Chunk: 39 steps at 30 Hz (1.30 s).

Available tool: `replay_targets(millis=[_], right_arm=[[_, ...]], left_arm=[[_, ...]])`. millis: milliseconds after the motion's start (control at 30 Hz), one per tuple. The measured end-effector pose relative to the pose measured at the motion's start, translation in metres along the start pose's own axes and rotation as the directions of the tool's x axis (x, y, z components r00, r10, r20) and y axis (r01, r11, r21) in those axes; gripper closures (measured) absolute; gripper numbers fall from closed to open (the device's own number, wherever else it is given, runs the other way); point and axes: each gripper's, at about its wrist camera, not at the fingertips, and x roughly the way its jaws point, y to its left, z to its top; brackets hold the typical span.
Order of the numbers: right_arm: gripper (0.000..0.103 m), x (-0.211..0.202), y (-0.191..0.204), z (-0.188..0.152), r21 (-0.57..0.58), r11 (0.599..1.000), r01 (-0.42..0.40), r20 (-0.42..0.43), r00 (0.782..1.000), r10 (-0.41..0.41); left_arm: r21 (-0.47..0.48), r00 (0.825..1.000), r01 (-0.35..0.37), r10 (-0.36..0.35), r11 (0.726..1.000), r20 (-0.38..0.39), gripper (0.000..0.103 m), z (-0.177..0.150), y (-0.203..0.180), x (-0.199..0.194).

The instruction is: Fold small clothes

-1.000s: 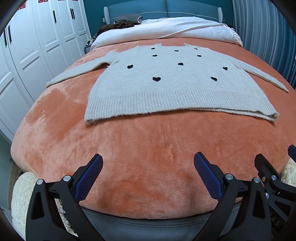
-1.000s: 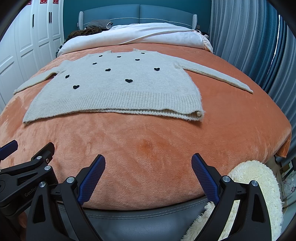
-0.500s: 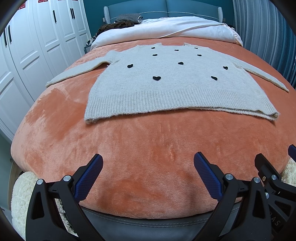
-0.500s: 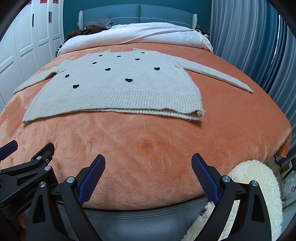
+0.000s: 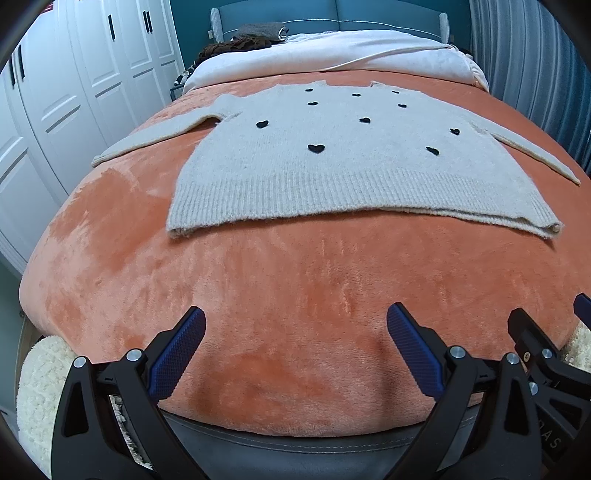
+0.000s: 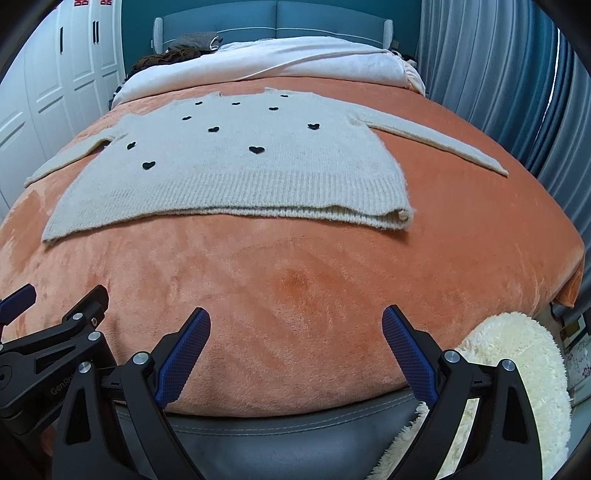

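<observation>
Two grippers hovered side by side over the near edge of the bed, both with their blue-padded fingers spread wide and nothing between them. From the left wrist view, the left gripper (image 5: 295, 347) hung above the orange blanket (image 5: 295, 280), and part of the right gripper's black frame showed at the lower right corner. From the right wrist view, the right gripper (image 6: 295, 347) sat over the same blanket (image 6: 295, 273), with the left gripper's frame visible at the lower left.

Well ahead of both grippers, a beige knitted sweater (image 5: 332, 166) lay flat on the blanket, its ribbed hem facing the cameras and its neckline toward the headboard. Small black hearts dotted its front. Both sleeves were stretched out to the sides, one toward the white wardrobe doors (image 5: 74, 92), the other toward the blue curtains (image 6: 498, 74). The hem's right corner (image 6: 400, 216) was slightly doubled up, showing two layers of knit.

Beyond the sweater, a white quilt (image 5: 332, 51) was bunched across the top of the bed, in front of the blue headboard (image 5: 332, 11), with some dark clothes (image 5: 240, 42) heaped at its left end. A cream fluffy rug (image 6: 517, 369) lay on the floor by the foot of the bed, below a grey padded bed frame (image 6: 295, 421).
</observation>
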Motion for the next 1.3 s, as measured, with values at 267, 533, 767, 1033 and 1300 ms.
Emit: replay_targets(millis=[267, 533, 767, 1033, 1300], right_arm=[[0.011, 0.008, -0.024, 0.03, 0.074, 0.99, -0.118, 0.012, 0.993, 0.117], [0.011, 0.065, -0.185, 0.137, 0.354, 0.922, -0.158, 0.079, 0.987, 0.138], [0.011, 0.161, -0.341, 0.218, 0.57, 0.822, -0.002, 0.023, 1.0, -0.014], [0.013, 0.244, -0.419, 0.229, 0.791, 0.607, 0.073, -0.052, 0.997, -0.053], [0.089, 0.247, -0.406, 0.274, 0.754, 0.657, 0.013, 0.075, 0.992, -0.106]], left_arm=[[-0.031, 1.0, 0.01, -0.009, 0.999, 0.03, 0.006, 0.016, 0.009, -0.007], [-0.032, 0.999, -0.001, 0.002, 0.999, 0.039, 0.005, 0.051, 0.015, -0.004], [0.053, 0.996, -0.08, 0.082, 0.995, -0.04, 0.005, 0.077, -0.007, 0.02], [0.121, 0.985, -0.12, 0.133, 0.985, -0.109, 0.005, 0.13, -0.036, 0.055], [0.091, 0.983, -0.074, 0.089, 0.993, -0.163, 0.005, 0.157, -0.051, 0.084]])
